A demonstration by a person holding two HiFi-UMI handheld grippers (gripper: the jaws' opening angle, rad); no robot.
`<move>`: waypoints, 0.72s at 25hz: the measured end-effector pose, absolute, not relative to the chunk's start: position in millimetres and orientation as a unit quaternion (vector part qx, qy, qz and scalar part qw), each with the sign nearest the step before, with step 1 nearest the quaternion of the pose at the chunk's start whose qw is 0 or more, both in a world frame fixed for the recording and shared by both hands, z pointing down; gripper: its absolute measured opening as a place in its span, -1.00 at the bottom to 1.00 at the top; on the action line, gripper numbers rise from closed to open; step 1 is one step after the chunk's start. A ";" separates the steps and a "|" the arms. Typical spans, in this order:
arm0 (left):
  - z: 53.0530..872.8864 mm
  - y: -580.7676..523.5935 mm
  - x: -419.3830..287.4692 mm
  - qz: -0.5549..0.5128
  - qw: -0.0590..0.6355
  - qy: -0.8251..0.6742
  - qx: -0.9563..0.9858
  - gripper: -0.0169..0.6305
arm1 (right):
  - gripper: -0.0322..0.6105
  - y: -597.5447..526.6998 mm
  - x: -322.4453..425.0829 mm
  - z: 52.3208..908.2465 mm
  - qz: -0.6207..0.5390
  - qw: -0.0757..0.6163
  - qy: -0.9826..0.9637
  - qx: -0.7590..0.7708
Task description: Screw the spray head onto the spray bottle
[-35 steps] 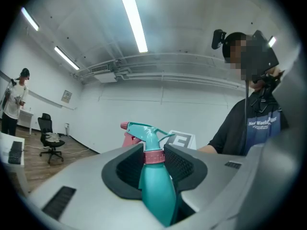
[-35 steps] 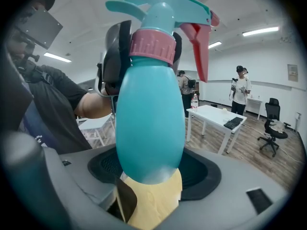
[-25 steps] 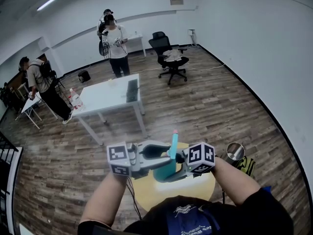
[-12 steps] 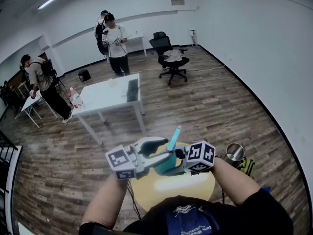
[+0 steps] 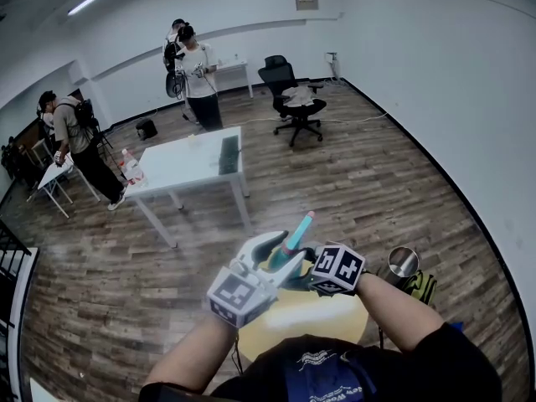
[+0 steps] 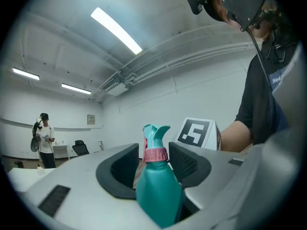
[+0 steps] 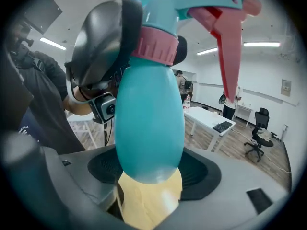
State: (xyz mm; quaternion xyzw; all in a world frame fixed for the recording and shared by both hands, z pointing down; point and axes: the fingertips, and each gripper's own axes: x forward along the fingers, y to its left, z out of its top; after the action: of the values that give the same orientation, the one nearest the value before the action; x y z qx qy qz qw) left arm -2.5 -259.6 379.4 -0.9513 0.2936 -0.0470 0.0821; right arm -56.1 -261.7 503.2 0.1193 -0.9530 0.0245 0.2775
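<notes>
Right gripper pinches the teal spray bottle by its belly, low in the frame, above the yellow worktop. Only the left gripper view shows that the left gripper, its jaws just opened, stands spread round the pink collar with a gap on either side. In the head view merely the spray head pokes up between both grippers, at lower centre.

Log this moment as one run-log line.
step: screw spray head onto spray bottle | right gripper: shut on spray bottle | left gripper: jaws just been opening, loose around pink collar | tightness: cannot tell
</notes>
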 end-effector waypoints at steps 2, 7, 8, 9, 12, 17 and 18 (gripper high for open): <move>378.6 -260.4 1.2 -0.062 0.101 0.294 -0.948 -0.33 | 0.21 -264.7 -54.7 503.3 0.021 0.283 -0.951 0.123; 368.9 -251.2 -1.2 -0.021 0.055 0.233 -0.971 -0.40 | 0.21 -255.3 -56.4 493.5 0.019 0.269 -0.958 0.096; 364.6 -246.9 -1.9 0.002 0.032 0.208 -0.978 -0.41 | 0.21 -250.9 -56.9 491.7 0.016 0.264 -0.961 0.085; 360.9 -241.3 -1.7 0.021 0.015 0.182 -0.983 -0.41 | 0.21 -245.9 -56.8 490.8 0.013 0.261 -0.963 0.072; 361.5 -222.9 -3.6 0.042 -0.017 0.098 -0.994 -0.41 | 0.21 -226.6 -56.6 493.0 0.001 0.259 -0.966 0.027; 371.4 -188.4 -18.6 0.051 -0.051 -0.084 -0.994 -0.41 | 0.21 -184.1 -65.3 492.9 -0.015 0.257 -0.963 -0.074; 371.3 -178.9 -20.4 0.058 -0.058 -0.125 -0.989 -0.41 | 0.21 -174.0 -66.1 492.6 -0.020 0.256 -0.962 -0.099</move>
State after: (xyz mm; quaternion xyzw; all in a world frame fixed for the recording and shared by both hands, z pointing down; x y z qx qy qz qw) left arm -20.4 -178.9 371.3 -0.9888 -0.1246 0.0579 -0.0578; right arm -66.1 -174.0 492.6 -0.0988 -0.9615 -0.0198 0.2556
